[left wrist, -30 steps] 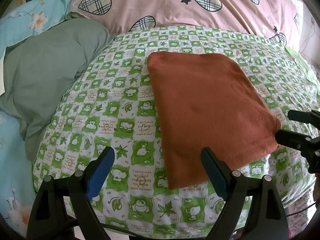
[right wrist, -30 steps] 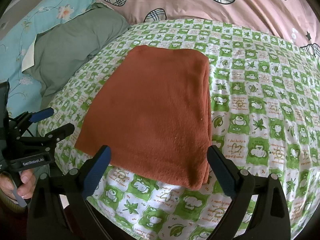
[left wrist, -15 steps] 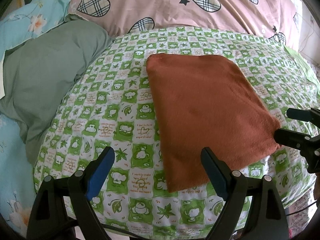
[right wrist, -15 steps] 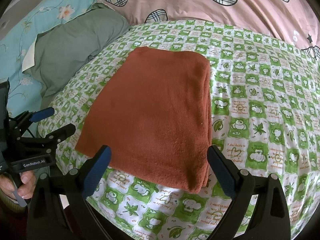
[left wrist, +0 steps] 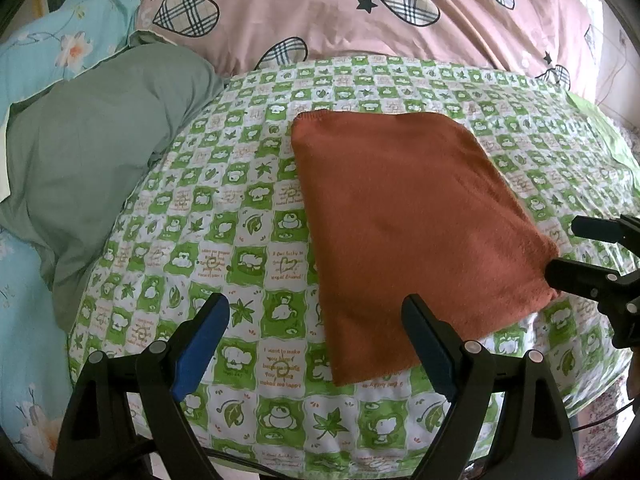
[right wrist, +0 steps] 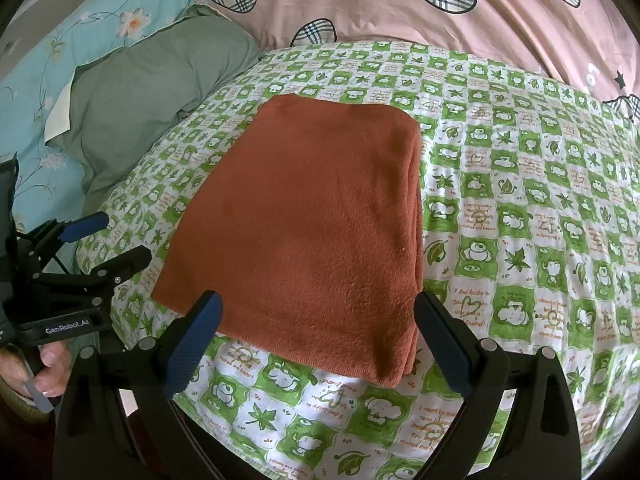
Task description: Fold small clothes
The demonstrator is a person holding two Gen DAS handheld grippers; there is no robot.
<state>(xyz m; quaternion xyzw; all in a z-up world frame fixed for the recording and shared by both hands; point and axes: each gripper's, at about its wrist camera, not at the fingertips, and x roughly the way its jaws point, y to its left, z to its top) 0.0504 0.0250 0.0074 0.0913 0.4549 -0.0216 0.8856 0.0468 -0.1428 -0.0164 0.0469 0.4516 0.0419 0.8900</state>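
Orange-brown and soft, the folded cloth (left wrist: 404, 232) lies flat on the green and white checked sheet (left wrist: 248, 248) with little animals and leaves on it. The sheet covers a bed. The cloth is a neat shape with four sides, and its stacked folded edges show along its right side in the right wrist view (right wrist: 320, 232).

The left tongs (left wrist: 316, 334) are wide apart and hold nothing. They hang just above the near edge of the cloth, with one blue pad (left wrist: 200, 344) over the sheet and the other over the cloth's near corner.

The right tongs (right wrist: 318, 332) are wide apart too and hold nothing. Both fingers sit at the near edge of the cloth, one on each side of it.

Each view shows the other tongs at the side. A hand (right wrist: 40, 368) grips the handle of the left tongs.

A grey-green pillow (left wrist: 96, 160) lies to the left of the sheet. A pink blanket with checked hearts (left wrist: 360, 12) lies behind it. A light blue flowery cover (left wrist: 60, 40) is at the far left
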